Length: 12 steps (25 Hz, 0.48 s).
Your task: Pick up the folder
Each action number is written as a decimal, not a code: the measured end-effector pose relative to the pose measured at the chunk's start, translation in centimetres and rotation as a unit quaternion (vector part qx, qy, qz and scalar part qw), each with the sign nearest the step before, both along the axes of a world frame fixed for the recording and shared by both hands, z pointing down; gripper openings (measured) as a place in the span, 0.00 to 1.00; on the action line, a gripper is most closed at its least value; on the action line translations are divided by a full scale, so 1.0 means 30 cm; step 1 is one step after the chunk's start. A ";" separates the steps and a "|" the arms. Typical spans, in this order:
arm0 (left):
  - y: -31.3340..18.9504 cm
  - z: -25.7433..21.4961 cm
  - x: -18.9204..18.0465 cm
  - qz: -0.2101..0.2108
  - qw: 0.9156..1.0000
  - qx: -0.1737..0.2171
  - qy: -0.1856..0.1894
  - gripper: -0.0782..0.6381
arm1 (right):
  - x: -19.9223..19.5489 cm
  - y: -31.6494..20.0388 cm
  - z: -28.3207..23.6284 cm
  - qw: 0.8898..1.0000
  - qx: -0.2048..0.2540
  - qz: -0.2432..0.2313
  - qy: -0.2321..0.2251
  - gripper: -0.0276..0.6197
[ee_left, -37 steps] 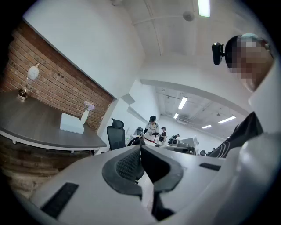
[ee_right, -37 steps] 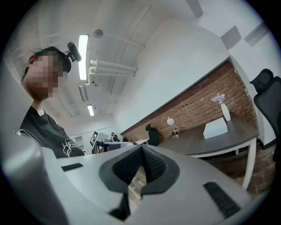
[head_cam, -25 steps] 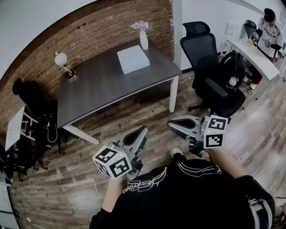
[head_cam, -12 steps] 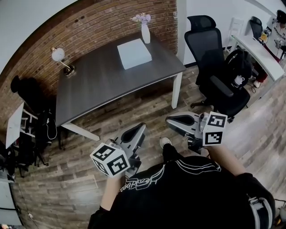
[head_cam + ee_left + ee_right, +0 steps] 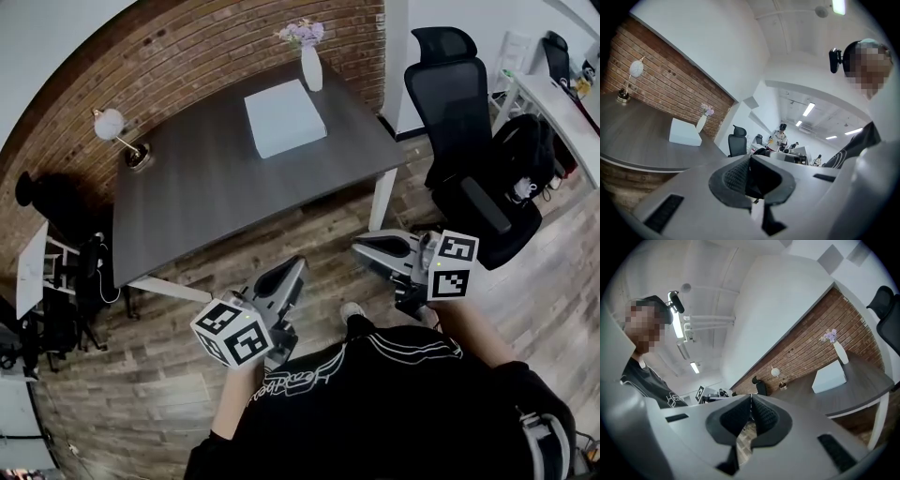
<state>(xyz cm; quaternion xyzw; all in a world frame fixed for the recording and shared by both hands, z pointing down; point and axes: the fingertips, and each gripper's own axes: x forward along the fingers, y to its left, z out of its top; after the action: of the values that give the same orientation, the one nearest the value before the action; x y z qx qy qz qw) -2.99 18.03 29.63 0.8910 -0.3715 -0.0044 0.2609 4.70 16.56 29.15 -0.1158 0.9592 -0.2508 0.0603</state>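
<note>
Desk [image 5: 187, 206]: larger and closer in the head view than a second ago. The person has walked toward it with both grippers carried out in front.
Folder [image 5: 284, 117]: pale, lying flat on the desk's far half, untouched and well apart from both grippers.
Left gripper [image 5: 296, 266]: short of the desk's near edge, over the wooden floor [image 5: 141, 394]. Its jaws are pressed together with nothing between them.
Right gripper [image 5: 360, 247]: near the desk's front right leg [image 5: 381, 199], also short of the edge. Its jaws are flat against each other and empty.
Vase [image 5: 312, 67]: white, holding flowers, at the desk's back edge just behind the folder. A reach that overshoots would likely tip it.
Folder grip risk: the jaws have to part before contact. If they arrive closed they would probably just shove the folder along the desk toward the vase.
Office chair [image 5: 469, 122]: just right of the desk, so a wide right-side approach could bump it.
</note>
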 end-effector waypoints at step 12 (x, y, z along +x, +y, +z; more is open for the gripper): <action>-0.597 0.047 0.057 -0.014 1.000 -0.019 -0.006 0.12 | 0.085 -0.589 0.025 1.000 -0.023 0.004 -0.007 0.04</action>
<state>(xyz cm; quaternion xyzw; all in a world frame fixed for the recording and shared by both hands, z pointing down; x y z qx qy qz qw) -1.27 0.14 31.06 0.8805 -0.3855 0.0044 0.2759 7.25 -1.10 29.90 -0.1192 0.9523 -0.2730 0.0656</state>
